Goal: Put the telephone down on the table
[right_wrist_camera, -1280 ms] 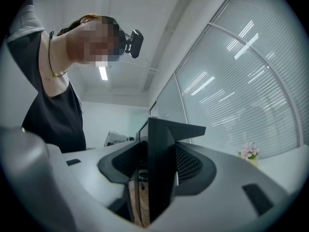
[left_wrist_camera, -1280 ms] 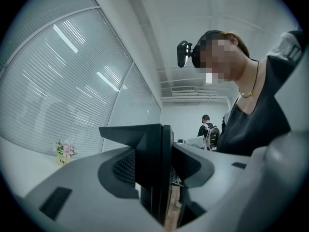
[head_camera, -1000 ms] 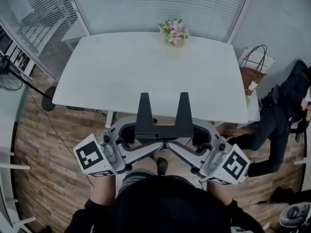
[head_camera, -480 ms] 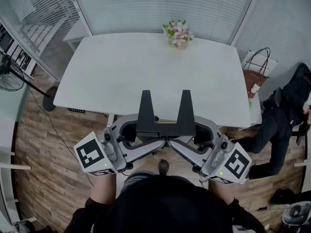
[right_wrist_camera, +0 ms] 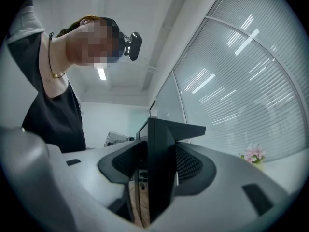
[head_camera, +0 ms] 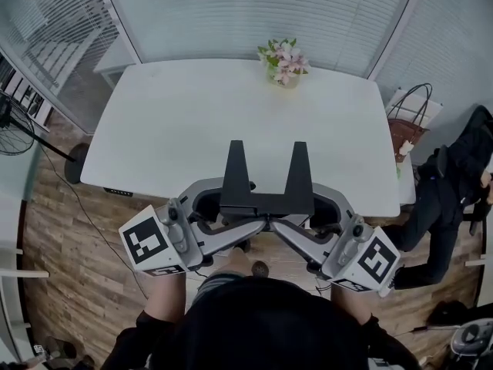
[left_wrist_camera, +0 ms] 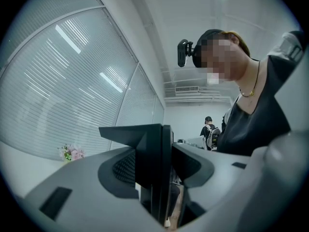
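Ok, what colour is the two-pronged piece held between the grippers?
The two-pronged piece is plain black; the head view shows it best.

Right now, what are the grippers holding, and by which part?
The black telephone, by its base bar: the left gripper clamps the left end, the right gripper the right end.

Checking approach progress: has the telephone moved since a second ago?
Yes: the telephone has advanced toward the flowers, reaching farther over the near edge of the table.

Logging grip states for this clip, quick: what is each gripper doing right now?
Left gripper: closed on the left end of the black two-pronged plastic telephone.
Right gripper: closed on that telephone's right end.
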`<move>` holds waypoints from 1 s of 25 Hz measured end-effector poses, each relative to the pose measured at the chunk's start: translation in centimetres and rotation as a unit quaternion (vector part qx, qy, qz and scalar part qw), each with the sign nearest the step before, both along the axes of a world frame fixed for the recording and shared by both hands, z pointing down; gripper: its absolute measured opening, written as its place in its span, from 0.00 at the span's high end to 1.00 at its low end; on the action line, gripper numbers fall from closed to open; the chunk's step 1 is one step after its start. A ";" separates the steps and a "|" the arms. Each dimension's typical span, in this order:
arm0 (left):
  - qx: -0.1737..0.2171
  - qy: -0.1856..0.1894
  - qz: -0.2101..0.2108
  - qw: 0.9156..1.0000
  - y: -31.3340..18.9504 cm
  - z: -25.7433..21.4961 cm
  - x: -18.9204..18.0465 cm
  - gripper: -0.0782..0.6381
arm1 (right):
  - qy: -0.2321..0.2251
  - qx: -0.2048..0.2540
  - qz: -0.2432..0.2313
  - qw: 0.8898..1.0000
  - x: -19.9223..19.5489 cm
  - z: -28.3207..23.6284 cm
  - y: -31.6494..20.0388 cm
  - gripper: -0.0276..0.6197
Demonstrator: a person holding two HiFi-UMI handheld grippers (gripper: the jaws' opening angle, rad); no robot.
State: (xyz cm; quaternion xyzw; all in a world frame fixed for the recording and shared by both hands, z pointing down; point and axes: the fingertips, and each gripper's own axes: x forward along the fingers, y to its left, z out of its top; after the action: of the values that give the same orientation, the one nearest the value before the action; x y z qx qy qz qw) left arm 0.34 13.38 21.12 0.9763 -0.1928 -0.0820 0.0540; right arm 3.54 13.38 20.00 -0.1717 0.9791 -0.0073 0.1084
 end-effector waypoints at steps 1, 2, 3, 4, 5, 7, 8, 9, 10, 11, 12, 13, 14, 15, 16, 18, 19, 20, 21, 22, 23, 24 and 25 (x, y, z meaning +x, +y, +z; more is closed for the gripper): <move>0.002 0.000 0.002 1.000 0.1 0.0 0.0 0.59 | 0.000 0.002 0.002 1.000 0.0 0.0 0.1 0.62; 0.004 0.000 0.004 1.000 0.0 -0.1 0.0 0.59 | 0.000 0.003 0.004 1.000 0.0 -0.1 0.0 0.62; 0.005 0.001 0.006 1.000 -0.3 -0.1 -0.1 0.59 | 0.001 0.004 0.006 1.000 -0.1 -0.1 -0.3 0.62; 0.004 0.001 0.008 1.000 -1.0 -0.1 -0.1 0.59 | 0.002 0.003 0.008 1.000 -0.2 -0.1 -0.9 0.62; 0.002 0.002 0.010 1.000 -2.0 -0.1 -0.2 0.59 | 0.003 0.002 0.010 1.000 -0.3 -0.1 -2.0 0.62; -0.002 0.003 0.015 1.000 -4.6 -0.1 -0.5 0.59 | 0.004 -0.003 0.015 1.000 -0.5 -0.1 -4.5 0.62; -0.004 0.003 0.018 1.000 -5.8 -0.1 -0.5 0.59 | 0.004 -0.005 0.017 1.000 -0.6 -0.1 -5.7 0.62; -0.005 0.003 0.020 1.000 -6.6 0.0 -0.6 0.59 | 0.004 -0.007 0.019 1.000 -0.7 0.0 -6.5 0.62; -0.006 0.003 0.022 1.000 -7.3 0.0 -0.6 0.59 | 0.005 -0.007 0.021 1.000 -0.7 0.0 -7.2 0.62; -0.006 0.003 0.024 1.000 -7.9 0.1 -0.7 0.59 | 0.005 -0.007 0.023 1.000 -0.7 0.0 -7.7 0.62; -0.006 0.003 0.026 1.000 -8.4 0.1 -0.7 0.59 | 0.005 -0.006 0.025 1.000 -0.8 0.0 -8.2 0.62; -0.005 0.004 0.028 1.000 -8.8 0.0 -0.8 0.59 | 0.005 -0.006 0.026 1.000 -0.9 0.0 -8.7 0.62; -0.005 0.005 0.030 1.000 -9.3 0.0 -0.9 0.59 | 0.005 -0.006 0.028 1.000 -0.9 -0.1 -9.2 0.62; -0.005 0.006 0.031 0.999 -9.8 0.0 -1.0 0.59 | 0.006 -0.005 0.029 1.000 -1.0 -0.1 -9.7 0.62; -0.004 0.006 0.032 0.999 -10.4 -0.1 -1.0 0.59 | 0.006 -0.005 0.030 1.000 -1.1 -0.2 -10.2 0.62; -0.003 0.005 0.035 0.999 -11.4 -0.3 -1.1 0.59 | 0.007 -0.006 0.033 0.999 -1.2 -0.3 -11.2 0.62; -0.002 0.005 0.037 0.999 -11.8 -0.3 -1.2 0.59 | 0.007 -0.006 0.034 0.999 -1.3 -0.4 -11.6 0.62; -0.001 0.005 0.039 0.999 -12.3 -0.4 -1.3 0.59 | 0.007 -0.006 0.035 0.999 -1.4 -0.4 -12.1 0.62; -0.001 0.005 0.040 0.999 -12.7 -0.4 -1.4 0.59 | 0.007 -0.006 0.037 0.999 -1.5 -0.4 -12.5 0.62; -0.001 0.004 0.042 0.999 -13.2 -0.4 -1.5 0.59 | 0.006 -0.007 0.038 0.999 -1.6 -0.4 -13.0 0.62; -0.002 0.004 0.043 0.999 -13.6 -0.3 -1.6 0.59 | 0.006 -0.008 0.040 0.999 -1.7 -0.4 -13.4 0.62; -0.003 0.004 0.045 0.999 -14.0 -0.3 -1.6 0.59 | 0.006 -0.009 0.041 0.999 -1.8 -0.4 -13.8 0.62; -0.004 0.004 0.047 0.999 -14.4 -0.2 -1.8 0.59 | 0.007 -0.010 0.042 0.999 -1.9 -0.3 -14.2 0.62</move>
State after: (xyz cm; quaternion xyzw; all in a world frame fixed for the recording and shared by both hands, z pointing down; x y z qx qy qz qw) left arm -1.44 -1.06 20.87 0.9837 -0.1469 -0.0826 0.0628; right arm 1.61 -0.83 19.69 -0.2140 0.9716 -0.0116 0.1002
